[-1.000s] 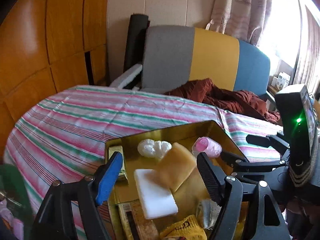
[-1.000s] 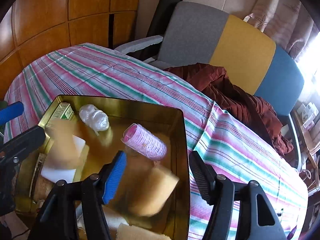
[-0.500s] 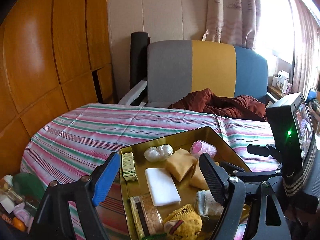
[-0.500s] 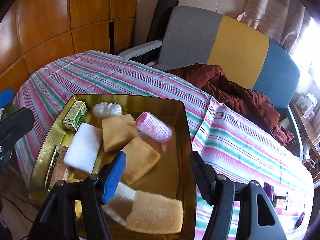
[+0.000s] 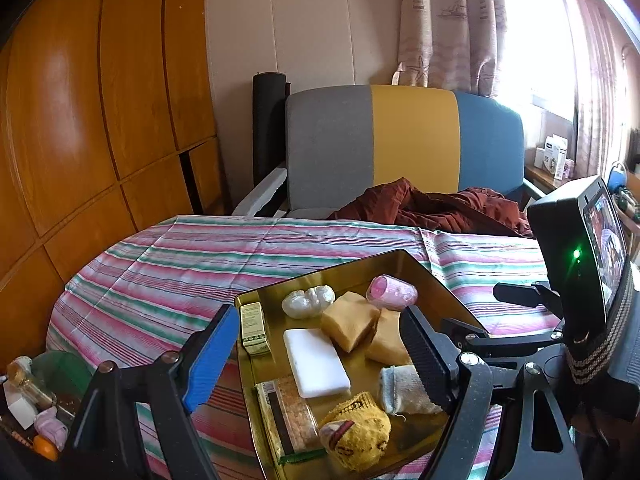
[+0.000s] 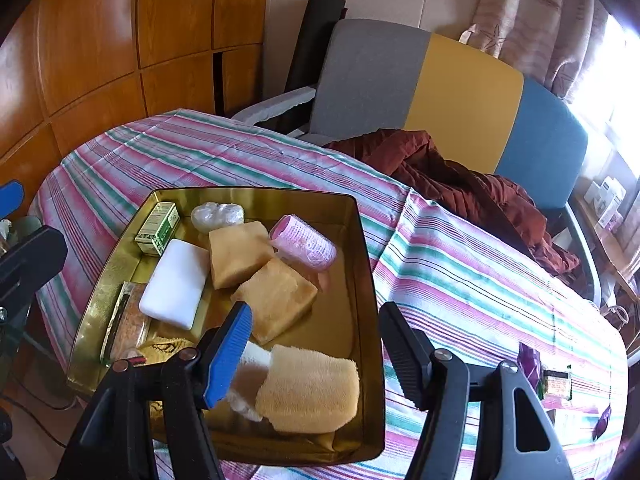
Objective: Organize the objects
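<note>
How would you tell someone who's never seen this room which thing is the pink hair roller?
Find the gold tray on the striped tablecloth. Look toward its far right side, beside two tan sponges. The hair roller lies on its side there: the only pink, ribbed cylinder among flat blocks and cloth bundles.

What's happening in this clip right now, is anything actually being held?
Nothing is held. A person has a gripper in each hand, both hovering over a gold tray on a striped tablecloth. The left gripper and right gripper have open, empty jaws. The tray holds tan sponges, a white block, a pink hair roller, a small green box, a clear plastic wad, a yellow sock and a flat packet. None looks picked out yet.
</note>
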Tool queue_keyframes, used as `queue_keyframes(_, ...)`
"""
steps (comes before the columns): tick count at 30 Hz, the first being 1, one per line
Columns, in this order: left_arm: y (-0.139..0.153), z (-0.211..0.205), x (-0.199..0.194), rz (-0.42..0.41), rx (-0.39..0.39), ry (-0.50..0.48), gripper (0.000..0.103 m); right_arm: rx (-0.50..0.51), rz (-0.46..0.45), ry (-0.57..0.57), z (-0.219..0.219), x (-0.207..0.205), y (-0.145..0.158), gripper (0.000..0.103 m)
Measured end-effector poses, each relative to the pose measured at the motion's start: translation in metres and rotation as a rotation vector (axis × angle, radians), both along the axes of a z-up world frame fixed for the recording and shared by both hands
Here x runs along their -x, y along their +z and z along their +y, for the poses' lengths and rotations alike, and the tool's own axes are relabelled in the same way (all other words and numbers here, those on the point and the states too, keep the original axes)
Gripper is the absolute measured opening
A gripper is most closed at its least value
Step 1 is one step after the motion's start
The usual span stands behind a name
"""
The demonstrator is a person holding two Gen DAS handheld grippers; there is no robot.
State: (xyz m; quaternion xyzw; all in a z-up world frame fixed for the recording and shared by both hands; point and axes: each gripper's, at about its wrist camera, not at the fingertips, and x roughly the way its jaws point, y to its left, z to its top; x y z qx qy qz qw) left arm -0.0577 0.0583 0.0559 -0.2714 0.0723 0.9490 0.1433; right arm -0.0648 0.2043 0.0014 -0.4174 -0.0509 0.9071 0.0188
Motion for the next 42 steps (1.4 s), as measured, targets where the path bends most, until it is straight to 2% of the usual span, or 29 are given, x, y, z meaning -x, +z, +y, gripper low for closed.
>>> queue_keyframes(24, 0.007, 0.016, -0.024, 0.025, 0.028, -0.05, 0.084, -0.003, 0.038, -0.051, 0.02, -0.03, 0.011, 0.067)
queue_keyframes(42, 0.0, 0.05, -0.03, -0.012, 0.041, -0.127, 0.084, -0.057, 0.076, -0.15, 0.063, -0.057, 0.022, 0.067)
